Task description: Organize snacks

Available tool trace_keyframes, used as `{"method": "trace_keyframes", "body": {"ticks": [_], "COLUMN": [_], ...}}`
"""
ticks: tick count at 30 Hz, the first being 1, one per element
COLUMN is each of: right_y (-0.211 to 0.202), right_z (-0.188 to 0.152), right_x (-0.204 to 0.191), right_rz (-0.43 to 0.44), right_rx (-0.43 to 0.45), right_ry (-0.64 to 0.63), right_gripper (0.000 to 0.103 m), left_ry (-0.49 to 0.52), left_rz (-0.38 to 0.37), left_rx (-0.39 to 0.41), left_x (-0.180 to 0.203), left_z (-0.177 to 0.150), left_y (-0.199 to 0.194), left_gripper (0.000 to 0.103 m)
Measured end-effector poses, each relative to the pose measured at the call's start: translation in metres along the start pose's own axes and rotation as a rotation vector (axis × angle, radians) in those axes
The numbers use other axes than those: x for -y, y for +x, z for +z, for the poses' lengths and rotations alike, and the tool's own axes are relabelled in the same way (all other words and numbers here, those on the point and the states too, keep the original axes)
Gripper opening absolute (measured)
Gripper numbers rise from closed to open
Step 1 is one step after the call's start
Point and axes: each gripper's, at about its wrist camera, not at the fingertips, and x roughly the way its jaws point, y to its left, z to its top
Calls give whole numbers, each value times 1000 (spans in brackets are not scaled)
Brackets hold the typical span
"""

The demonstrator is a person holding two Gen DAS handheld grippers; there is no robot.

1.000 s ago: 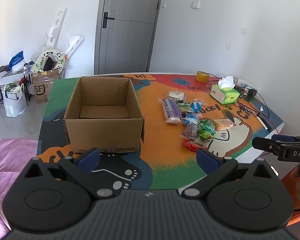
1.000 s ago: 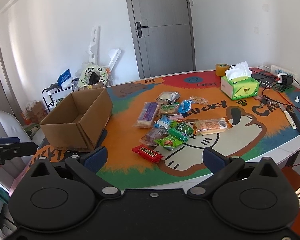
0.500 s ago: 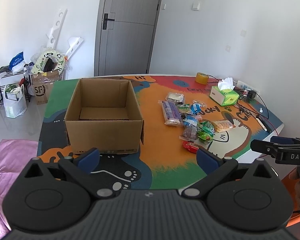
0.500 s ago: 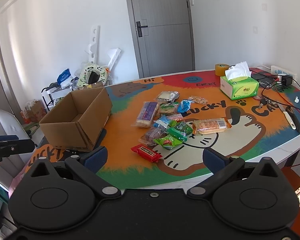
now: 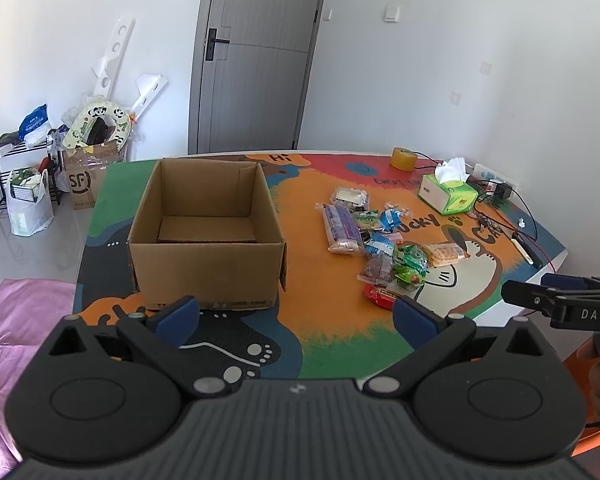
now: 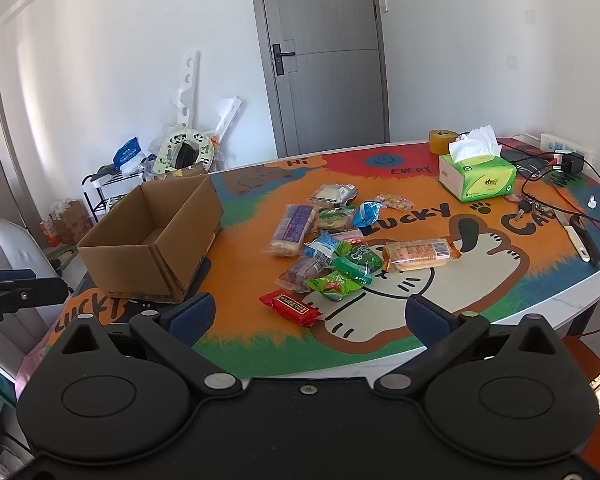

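Observation:
An open, empty cardboard box (image 5: 206, 236) (image 6: 152, 240) stands on the left part of the colourful table mat. Several wrapped snacks lie in a loose heap (image 5: 374, 240) (image 6: 332, 248) to its right, among them a red bar (image 6: 290, 307), a purple-labelled pack (image 6: 294, 229) and an orange cracker pack (image 6: 418, 254). My left gripper (image 5: 296, 314) hovers open in front of the box, nothing between its fingers. My right gripper (image 6: 308, 314) hangs open above the table's near edge, short of the red bar. Each gripper shows at the edge of the other's view.
A green tissue box (image 6: 476, 178), a tape roll (image 6: 443, 142), cables with a charger (image 6: 568, 164) and a knife (image 6: 582, 240) occupy the table's right side. Behind stand a grey door (image 5: 260, 56), a shoe rack with bags (image 5: 20, 184) and a pink cloth (image 5: 16, 320) at lower left.
Both grippers have drawn back and risen slightly, so the table looks a little smaller. Box and snacks have not moved. Both stay open.

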Motion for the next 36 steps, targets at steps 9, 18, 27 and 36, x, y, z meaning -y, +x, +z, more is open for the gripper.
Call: {"method": "trace_keyframes", "body": {"ticks": [9, 18, 27, 36], "right_y": [11, 28, 45, 67], "right_z": [-4, -12, -17, -24], "right_x": [12, 32, 48, 63], "right_rz": [-15, -25, 12, 53], "right_rx": [-20, -29, -17, -28], "right_ry": [16, 39, 56, 101], "right_gripper": [103, 103, 103, 103], "left_ry": [-4, -18, -6, 9], "left_rz": [-14, -17, -63, -96], "left_rx": [3, -9, -7, -24], "left_x": [6, 11, 27, 47], "left_z": [1, 0, -1, -5], "left_y": [8, 31, 62, 99], "left_gripper": [102, 102, 101, 97]}}
